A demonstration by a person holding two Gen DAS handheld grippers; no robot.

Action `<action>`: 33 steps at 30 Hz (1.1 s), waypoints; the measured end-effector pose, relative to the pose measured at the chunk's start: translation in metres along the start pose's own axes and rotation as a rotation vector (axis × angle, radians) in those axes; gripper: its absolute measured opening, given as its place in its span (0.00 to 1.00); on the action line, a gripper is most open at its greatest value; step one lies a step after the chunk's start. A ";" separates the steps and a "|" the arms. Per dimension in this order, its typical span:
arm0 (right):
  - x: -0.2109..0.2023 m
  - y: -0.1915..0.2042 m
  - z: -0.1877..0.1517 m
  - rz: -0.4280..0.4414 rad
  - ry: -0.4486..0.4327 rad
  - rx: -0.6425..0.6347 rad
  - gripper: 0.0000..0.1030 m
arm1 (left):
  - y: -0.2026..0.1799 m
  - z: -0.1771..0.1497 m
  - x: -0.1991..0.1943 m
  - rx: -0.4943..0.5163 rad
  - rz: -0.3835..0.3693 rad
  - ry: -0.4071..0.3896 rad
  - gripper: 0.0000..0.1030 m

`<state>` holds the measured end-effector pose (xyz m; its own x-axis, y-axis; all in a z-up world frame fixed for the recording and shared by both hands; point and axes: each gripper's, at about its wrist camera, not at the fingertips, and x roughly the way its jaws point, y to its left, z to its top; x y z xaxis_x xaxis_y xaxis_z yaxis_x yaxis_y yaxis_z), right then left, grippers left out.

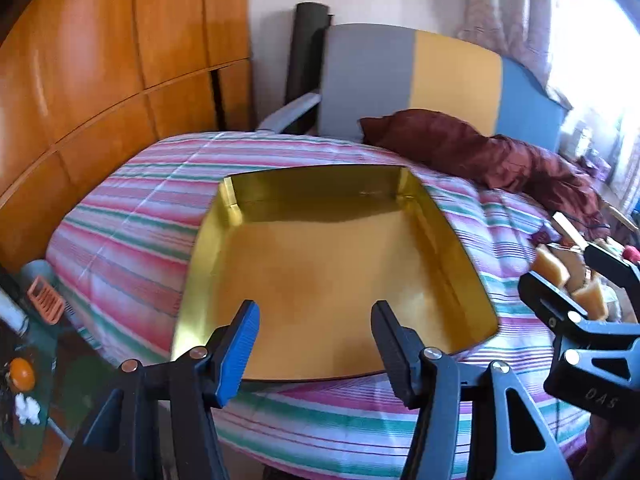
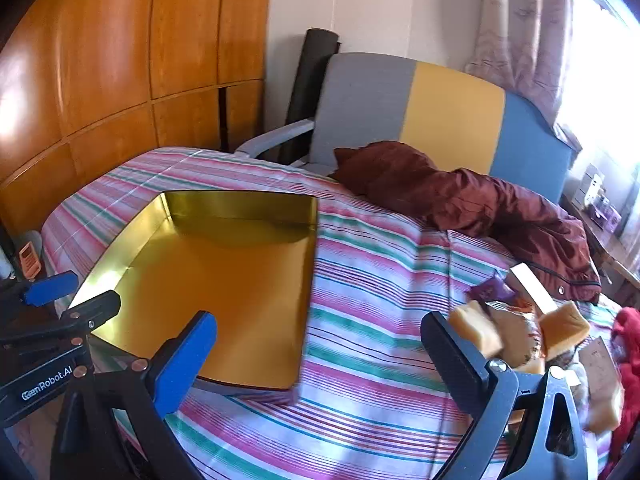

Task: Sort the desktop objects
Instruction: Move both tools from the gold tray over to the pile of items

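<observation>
An empty gold tin box [image 1: 328, 276] lies open on the striped bedspread; it also shows in the right wrist view [image 2: 224, 280]. My left gripper [image 1: 316, 344] is open and empty, hovering over the box's near edge. My right gripper [image 2: 320, 356] is open and empty, over the bedspread to the right of the box. A pile of small objects lies at the right: yellow-orange blocks [image 2: 476, 328], a purple packet [image 2: 490, 292], a white box [image 2: 532, 288] and a red soft thing [image 2: 628, 344]. The blocks also show in the left wrist view [image 1: 552, 268].
A dark red jacket [image 2: 480, 204] lies crumpled on the bed behind the pile. A grey, yellow and blue headboard [image 2: 440, 112] stands behind it. Wooden wardrobe doors [image 2: 100, 60] are at the left. The bed's left edge drops to a cluttered floor [image 1: 24, 360].
</observation>
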<state>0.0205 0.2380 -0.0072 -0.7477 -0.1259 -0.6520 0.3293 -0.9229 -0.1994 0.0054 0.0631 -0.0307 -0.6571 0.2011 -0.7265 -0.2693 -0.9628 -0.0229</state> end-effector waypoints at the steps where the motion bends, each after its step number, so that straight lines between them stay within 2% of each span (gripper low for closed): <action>1: -0.001 -0.005 -0.001 -0.002 0.001 0.006 0.99 | -0.004 0.001 0.001 0.008 -0.025 -0.001 0.60; 4: -0.003 -0.021 -0.003 -0.020 0.009 0.034 0.98 | -0.016 0.002 0.002 0.027 -0.080 -0.003 0.65; 7: -0.005 -0.036 -0.004 -0.043 0.020 0.053 0.98 | -0.025 0.005 0.006 0.020 -0.151 0.016 0.65; 15: -0.013 -0.090 -0.014 -0.045 0.053 0.154 0.98 | -0.054 0.008 0.012 0.069 -0.253 0.054 0.64; 19: -0.026 -0.138 -0.026 -0.056 0.087 0.255 0.89 | -0.064 0.008 0.016 0.057 -0.340 0.097 0.64; 23: -0.047 -0.198 -0.044 -0.146 0.127 0.377 0.89 | -0.078 0.010 0.023 0.068 -0.406 0.131 0.65; 29: -0.085 -0.296 -0.076 -0.220 0.188 0.588 0.86 | -0.111 0.013 0.027 0.142 -0.489 0.180 0.65; 31: -0.097 -0.324 -0.087 -0.236 0.240 0.628 0.86 | -0.128 0.013 0.027 0.196 -0.511 0.181 0.65; 33: -0.098 -0.341 -0.099 -0.210 0.360 0.589 0.86 | -0.146 0.013 0.028 0.241 -0.558 0.200 0.65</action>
<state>0.0386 0.6011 0.0521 -0.4914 0.1095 -0.8641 -0.2420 -0.9702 0.0147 0.0170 0.2113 -0.0386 -0.2343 0.6007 -0.7644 -0.6991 -0.6505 -0.2969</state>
